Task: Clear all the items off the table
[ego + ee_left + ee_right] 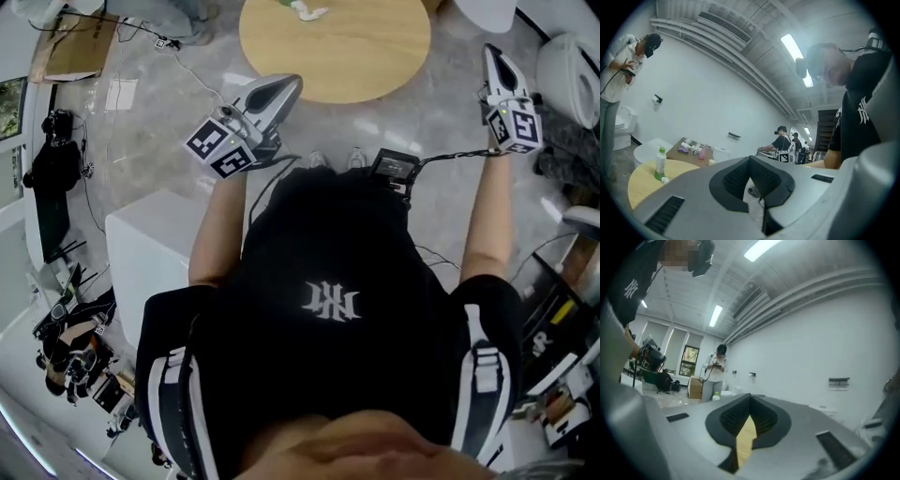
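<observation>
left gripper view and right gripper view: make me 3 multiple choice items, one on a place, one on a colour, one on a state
1. Where does the bottle stand?
A on the round table
B on the floor
C in a box

2. What colour is the bottle's cap?
A red
B green
C blue

3. How do the jaws of the right hand-held gripper stand?
A wide open
B shut on the bottle
C shut, empty

Answers:
1 A, its base rests on the yellow tabletop.
2 B, the cap shows green.
3 C, the jaw tips meet with nothing gripped.
</observation>
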Tool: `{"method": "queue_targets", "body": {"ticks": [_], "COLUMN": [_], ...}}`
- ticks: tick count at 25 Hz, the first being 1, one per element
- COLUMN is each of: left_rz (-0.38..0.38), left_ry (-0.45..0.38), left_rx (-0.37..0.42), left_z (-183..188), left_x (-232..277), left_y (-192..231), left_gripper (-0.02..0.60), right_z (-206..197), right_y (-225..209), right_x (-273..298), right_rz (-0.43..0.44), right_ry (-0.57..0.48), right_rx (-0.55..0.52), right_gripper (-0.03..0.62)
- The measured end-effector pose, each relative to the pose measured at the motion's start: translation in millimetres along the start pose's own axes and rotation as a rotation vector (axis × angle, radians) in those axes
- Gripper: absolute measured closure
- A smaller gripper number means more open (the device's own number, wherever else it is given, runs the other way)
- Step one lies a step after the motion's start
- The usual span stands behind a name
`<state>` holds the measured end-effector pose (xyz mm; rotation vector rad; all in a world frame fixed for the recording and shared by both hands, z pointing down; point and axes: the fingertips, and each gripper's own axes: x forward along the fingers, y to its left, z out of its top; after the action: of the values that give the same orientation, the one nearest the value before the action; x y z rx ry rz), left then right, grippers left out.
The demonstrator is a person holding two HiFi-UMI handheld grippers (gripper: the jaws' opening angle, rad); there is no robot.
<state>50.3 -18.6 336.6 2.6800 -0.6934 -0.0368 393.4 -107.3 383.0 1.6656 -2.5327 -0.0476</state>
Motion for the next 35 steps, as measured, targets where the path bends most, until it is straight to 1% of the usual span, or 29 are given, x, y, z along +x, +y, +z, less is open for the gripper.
{"method": "queue_targets", "body": {"ticks": [1, 3, 5, 7, 9, 11, 14, 17, 21, 23, 28, 31, 35], "left_rz": [-0.003, -0.008, -0.013, -0.017, -0.017, -0.017, -0.022, -0.02, -0.021, -0.023, -0.028, -0.021, -0.006], "left_ry": [-0.002, -0.009, -0.016, -0.03, -0.045, -0.056, -0.051, -0.029, -0.042, -0.046, -0.088, -0.109, -0.08], "left_rx": [0.003, 0.011, 0.019, 0.022, 0.024, 0.028, 0.06, 0.086, 0.052, 0.049, 0.023, 0.012, 0.012], "left_z": [1, 3, 7, 10, 13, 16, 18, 13, 10, 9, 18, 19, 7], "left_x": [0, 0, -1, -2, -2, -2, -3, -2, -9, -14, -43, -61, -67], "left_y": [0, -3, -5, -3, 2, 5, 4, -1, 1, 4, 20, 36, 57], "left_gripper": [0.569, 0.569, 0.569, 0.569, 0.569, 0.569, 0.568, 0.568, 0.569, 0.569, 0.569, 0.569, 0.569], "right_z": [7, 38, 76, 110, 128, 133, 129, 121, 112, 109, 103, 95, 70], "right_y": [-9, -1, 29, 66, 101, 132, 166, 184, 208, 220, 251, 259, 250], "right_x": [-6, -18, -25, -26, -20, -11, -1, 3, 14, 21, 43, 63, 89], "right_rz": [-0.014, 0.017, 0.085, 0.174, 0.265, 0.324, 0.38, 0.415, 0.44, 0.45, 0.439, 0.425, 0.416], "right_ry": [-0.026, -0.112, -0.172, -0.228, -0.287, -0.292, -0.267, -0.225, -0.18, -0.166, -0.106, -0.069, -0.01], "right_rx": [0.04, 0.144, 0.203, 0.261, 0.339, 0.365, 0.357, 0.334, 0.293, 0.276, 0.185, 0.161, 0.159], "right_gripper": [0.589, 0.589, 0.589, 0.589, 0.589, 0.589, 0.589, 0.589, 0.589, 0.589, 0.588, 0.585, 0.525]}}
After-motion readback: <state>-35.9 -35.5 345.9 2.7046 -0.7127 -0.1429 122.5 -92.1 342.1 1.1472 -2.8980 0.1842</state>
